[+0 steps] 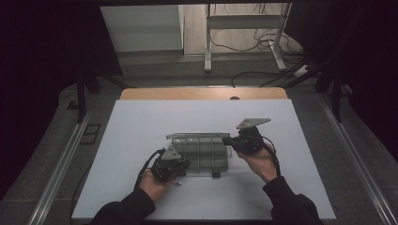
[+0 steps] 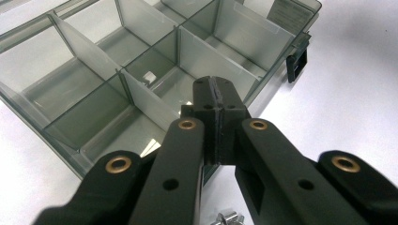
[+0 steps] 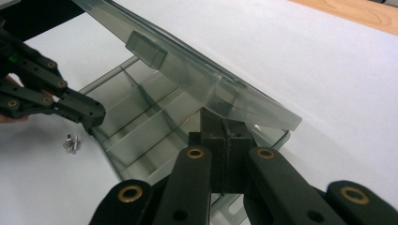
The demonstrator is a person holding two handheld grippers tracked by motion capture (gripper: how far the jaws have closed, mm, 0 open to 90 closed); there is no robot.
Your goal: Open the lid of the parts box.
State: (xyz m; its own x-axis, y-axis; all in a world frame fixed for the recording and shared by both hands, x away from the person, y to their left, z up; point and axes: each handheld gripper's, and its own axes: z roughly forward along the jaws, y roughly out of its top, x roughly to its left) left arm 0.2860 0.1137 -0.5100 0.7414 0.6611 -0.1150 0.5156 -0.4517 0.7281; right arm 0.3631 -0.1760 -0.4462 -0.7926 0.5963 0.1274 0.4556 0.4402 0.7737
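A clear grey compartment box [image 1: 199, 157] lies mid-table with its lid [image 3: 187, 70] raised at a slant. My right gripper [image 3: 224, 124] is shut, its tips just under the lid's edge at the box's right end [image 1: 228, 140]; whether they touch the lid I cannot tell. My left gripper [image 2: 216, 96] is shut with nothing in it, hovering over the box's near left corner [image 1: 183, 166]. It also shows in the right gripper view [image 3: 89, 115]. One compartment holds a small white piece [image 2: 149, 76]. A few small metal screws [image 3: 71, 143] lie on the table beside the left gripper.
The white table top [image 1: 141, 126] has bare room around the box. A black latch [image 2: 296, 63] hangs on the box's near wall. Beyond the table's wooden far edge [image 1: 202, 93] stand a metal frame and floor cables.
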